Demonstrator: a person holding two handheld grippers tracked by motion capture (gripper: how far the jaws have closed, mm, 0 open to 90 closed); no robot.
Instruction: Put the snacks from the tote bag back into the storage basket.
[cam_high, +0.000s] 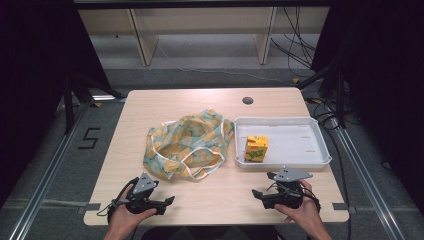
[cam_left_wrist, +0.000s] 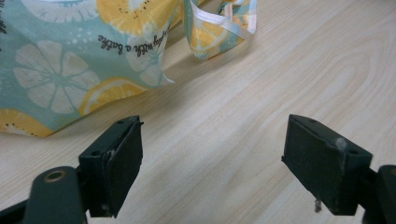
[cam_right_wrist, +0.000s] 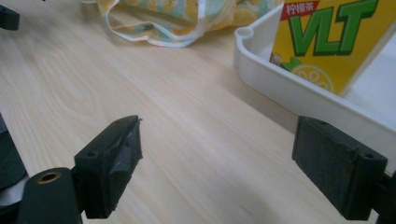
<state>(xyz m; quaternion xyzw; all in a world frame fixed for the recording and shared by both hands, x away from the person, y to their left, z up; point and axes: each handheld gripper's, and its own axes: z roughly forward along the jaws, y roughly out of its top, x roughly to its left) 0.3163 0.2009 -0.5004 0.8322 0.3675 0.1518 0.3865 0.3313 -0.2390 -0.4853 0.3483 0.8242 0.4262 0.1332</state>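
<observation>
One soft cloth bag with lemon print (cam_high: 187, 142) lies mid light wooden worktop (cam_high: 215, 195). One yellow juice carton (cam_high: 256, 148) stands in one white plastic tray (cam_high: 305, 126). Two tongs near front edge: left tongs (cam_high: 170, 201) spread wide, empty; right tongs (cam_high: 256, 192) spread wide, empty.

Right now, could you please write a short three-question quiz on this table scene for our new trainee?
1. True or false: the yellow drink carton stands upright inside the white tray.
2. What lies on the table left of the tray? A) a towel B) the lemon-print cloth bag C) a book
3. What do the left gripper and right gripper hold?

Key: 1 true; 2 B; 3 nothing, both are open over bare tabletop.
</observation>
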